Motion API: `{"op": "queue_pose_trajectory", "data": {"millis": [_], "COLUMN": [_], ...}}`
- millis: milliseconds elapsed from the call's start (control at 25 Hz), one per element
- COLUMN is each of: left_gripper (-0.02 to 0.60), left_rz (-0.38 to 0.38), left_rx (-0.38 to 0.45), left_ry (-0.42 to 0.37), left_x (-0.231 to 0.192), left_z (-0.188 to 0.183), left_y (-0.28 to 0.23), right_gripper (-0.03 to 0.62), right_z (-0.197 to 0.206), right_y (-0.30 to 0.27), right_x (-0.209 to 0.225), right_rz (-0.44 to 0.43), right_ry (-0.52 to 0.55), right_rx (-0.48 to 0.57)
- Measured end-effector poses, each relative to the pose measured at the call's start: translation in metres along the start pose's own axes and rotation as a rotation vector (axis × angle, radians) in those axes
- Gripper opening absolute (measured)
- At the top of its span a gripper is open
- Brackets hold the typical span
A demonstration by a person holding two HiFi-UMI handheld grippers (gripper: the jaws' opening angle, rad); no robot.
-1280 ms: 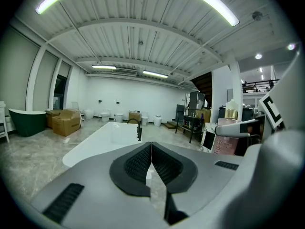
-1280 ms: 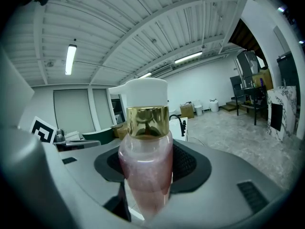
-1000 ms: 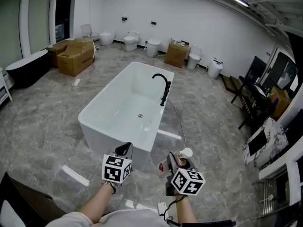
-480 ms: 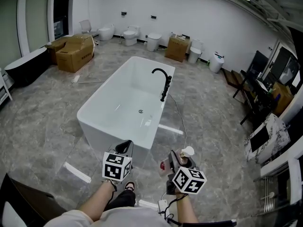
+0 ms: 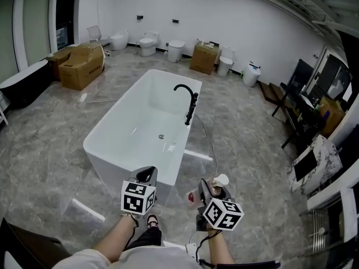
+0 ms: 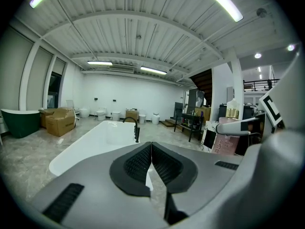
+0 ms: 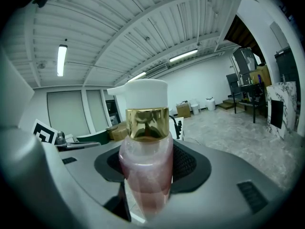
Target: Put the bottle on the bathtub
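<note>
R gripper (image 5: 208, 191) clamps an upright pink bottle (image 7: 145, 173) w/ gold collar & white cap. L gripper (image 5: 147, 176): jaws together, empty. Both near white bathtub (image 5: 114, 166), not touching it.

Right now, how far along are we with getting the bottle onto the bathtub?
Done: the pink gold-collared bottle with a white cap is clamped in the right tongs. In hand: it is held short of the white freestanding bathtub ahead. Left: reach the tub, set the bottle on its rim, release. The left tongs are shut and empty.
</note>
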State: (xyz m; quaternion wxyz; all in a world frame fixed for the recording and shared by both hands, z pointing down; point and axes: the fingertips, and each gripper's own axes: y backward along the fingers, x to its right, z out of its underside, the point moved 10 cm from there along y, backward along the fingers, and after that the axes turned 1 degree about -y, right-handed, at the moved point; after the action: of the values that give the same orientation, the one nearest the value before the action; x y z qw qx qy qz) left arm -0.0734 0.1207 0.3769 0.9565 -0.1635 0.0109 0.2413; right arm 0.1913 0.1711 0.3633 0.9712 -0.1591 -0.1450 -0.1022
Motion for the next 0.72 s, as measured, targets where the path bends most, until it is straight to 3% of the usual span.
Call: {"op": "queue_pose_trajectory", "data": {"millis": [720], "left_gripper": [0.017], "left_rz": [0.039], "left_rx": [-0.014], "left_ry": [0.015], "left_x": [-0.035], "left_z": [-0.03], "left_y": [-0.1], "right_gripper": [0.232], "right_z": [-0.046], "right_y": [-0.087], "right_x": [0.026], "right_rz": [0.04], "right_ry": [0.024], "right_rx": [-0.009]}}
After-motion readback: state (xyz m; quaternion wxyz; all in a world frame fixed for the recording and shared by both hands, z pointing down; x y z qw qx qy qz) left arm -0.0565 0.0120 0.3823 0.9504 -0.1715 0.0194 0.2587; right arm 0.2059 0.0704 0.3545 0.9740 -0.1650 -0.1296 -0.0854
